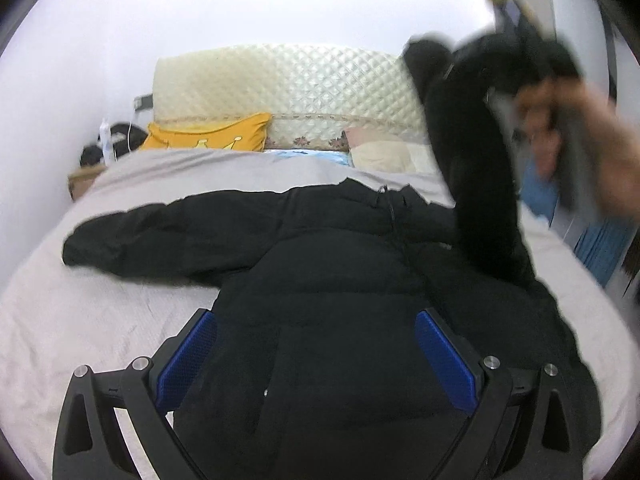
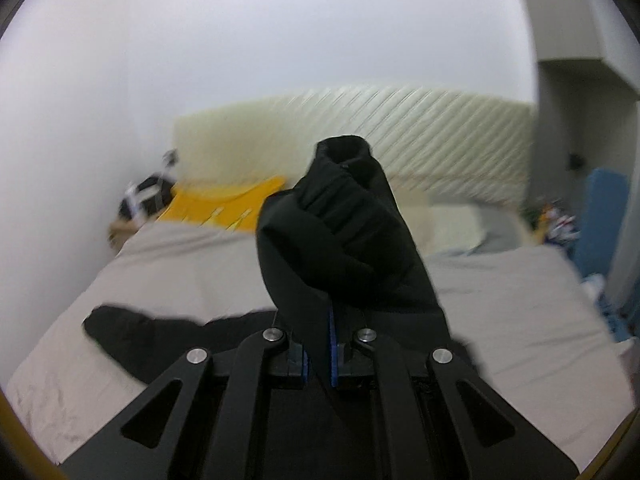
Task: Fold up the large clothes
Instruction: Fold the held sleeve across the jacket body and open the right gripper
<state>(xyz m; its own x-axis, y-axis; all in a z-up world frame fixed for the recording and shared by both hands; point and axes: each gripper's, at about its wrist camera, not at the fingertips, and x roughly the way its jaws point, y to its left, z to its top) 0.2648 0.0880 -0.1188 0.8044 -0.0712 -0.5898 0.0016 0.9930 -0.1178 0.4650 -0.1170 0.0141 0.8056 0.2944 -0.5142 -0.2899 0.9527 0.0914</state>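
While the black jacket (image 1: pixel 340 264) lies spread on the bed (image 1: pixel 80 320), right gripper (image 2: pixel 320 354) is clamped on its raised sleeve (image 2: pixel 344 232); left gripper (image 1: pixel 316 344) hangs open above the body. Sleeve fold in hand; next, likely lay it across the chest

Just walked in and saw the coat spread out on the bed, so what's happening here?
A person is folding a black puffer jacket on the bed. The right tool is shut on one sleeve and holds it up above the bed. The left tool hovers open over the jacket's body, gripping nothing. The other sleeve lies stretched flat.
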